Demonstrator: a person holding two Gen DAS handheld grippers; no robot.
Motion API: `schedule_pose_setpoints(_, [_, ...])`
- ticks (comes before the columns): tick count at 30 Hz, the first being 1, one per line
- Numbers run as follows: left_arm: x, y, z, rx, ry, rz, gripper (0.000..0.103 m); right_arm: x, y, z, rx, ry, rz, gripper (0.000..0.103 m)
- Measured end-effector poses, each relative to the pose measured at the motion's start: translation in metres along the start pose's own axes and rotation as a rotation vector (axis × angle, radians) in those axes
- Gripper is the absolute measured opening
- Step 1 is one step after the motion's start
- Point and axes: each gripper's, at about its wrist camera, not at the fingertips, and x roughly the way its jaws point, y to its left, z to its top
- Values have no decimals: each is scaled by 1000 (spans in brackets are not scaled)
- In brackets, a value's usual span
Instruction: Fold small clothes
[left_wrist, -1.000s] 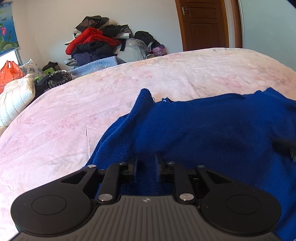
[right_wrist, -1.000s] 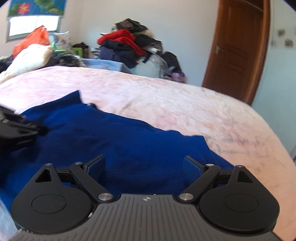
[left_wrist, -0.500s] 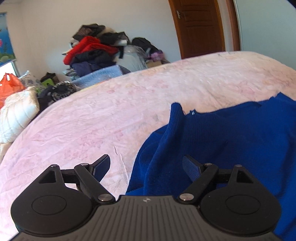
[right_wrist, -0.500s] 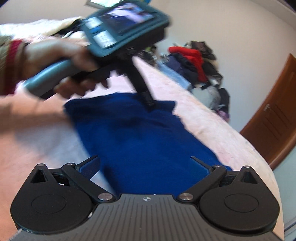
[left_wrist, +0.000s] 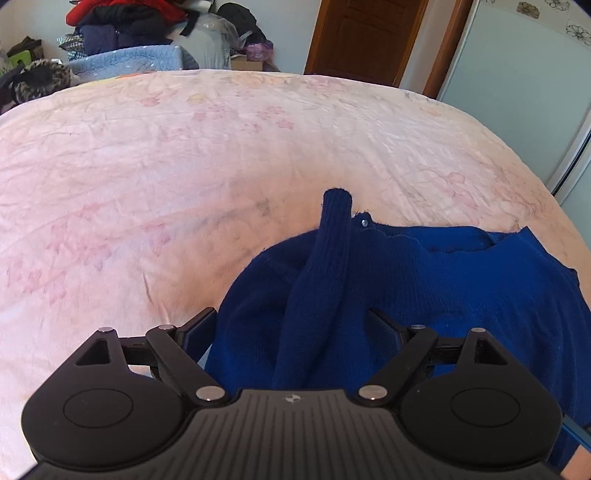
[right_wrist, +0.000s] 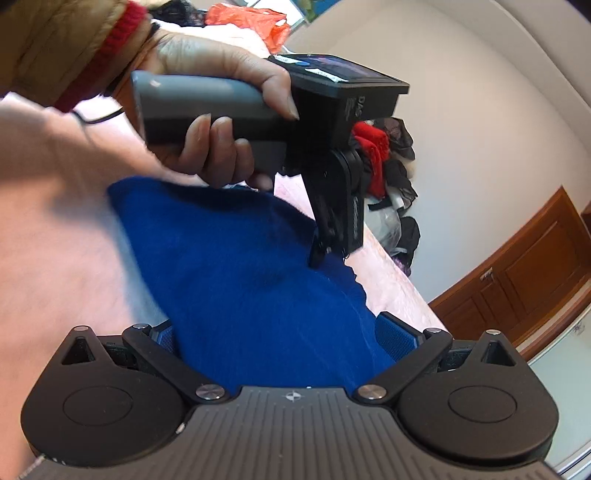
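Observation:
A dark blue knitted sweater (left_wrist: 443, 291) lies on the pink bed sheet (left_wrist: 147, 177). A raised fold or sleeve (left_wrist: 325, 273) of it runs toward the left wrist camera. My left gripper (left_wrist: 291, 325) is open, its fingers either side of that fold, above the sweater's left part. In the right wrist view the sweater (right_wrist: 251, 280) fills the middle. My right gripper (right_wrist: 277, 336) is open just over it. The left gripper (right_wrist: 317, 254), held in a hand, shows there with its tip down on the sweater's far edge.
A heap of clothes (left_wrist: 122, 22) and a blue blanket (left_wrist: 125, 62) lie beyond the bed's far side. A brown wooden door (left_wrist: 362, 37) stands at the back. An orange bag (right_wrist: 255, 22) and the person's sleeve (right_wrist: 74, 48) show in the right wrist view.
My left gripper opened from shut and let go of the sweater, then moved over the raised fold. My right gripper swung left and tilted, so it now faces the left gripper across the sweater.

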Motion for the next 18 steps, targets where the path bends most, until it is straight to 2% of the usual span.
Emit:
schedule_pose_setpoints(5, [7,-3,8,-16,-13,-8,86,9,4,14,44,-8,-2,99])
schedule_pose_setpoints(6, [7,-3,9,-26,-16,-7,80,8,5,16,45,-11,10,93])
schedule_pose_setpoints(7, [7,-3,9,-28,-19,-6,68,8,6,19,41,-14,20,91])
schedule_pose_setpoints(8, [6,-3,10,-25,-19,-7,63,8,8,21,40,-17,34,83])
schedule_pose_setpoints(9, [5,-3,10,-24,-18,-5,53,6,10,23,40,-19,51,70])
schedule_pose_setpoints(10, [4,-3,10,-25,-15,-7,38,5,12,24,36,-21,70,64])
schedule_pose_setpoints(12, [3,-1,10,-47,0,-41,21,0,18,23,20,-28,93,41])
schedule_pose_setpoints(14, [0,-2,9,-62,-1,-43,17,-6,23,22,8,-37,106,33])
schedule_pose_setpoints(15, [-1,-4,8,-60,-7,-32,15,-10,24,21,14,-46,110,24])
schedule_pose_setpoints(18, [-8,-14,6,-62,-26,8,14,-18,16,18,70,-70,134,18])
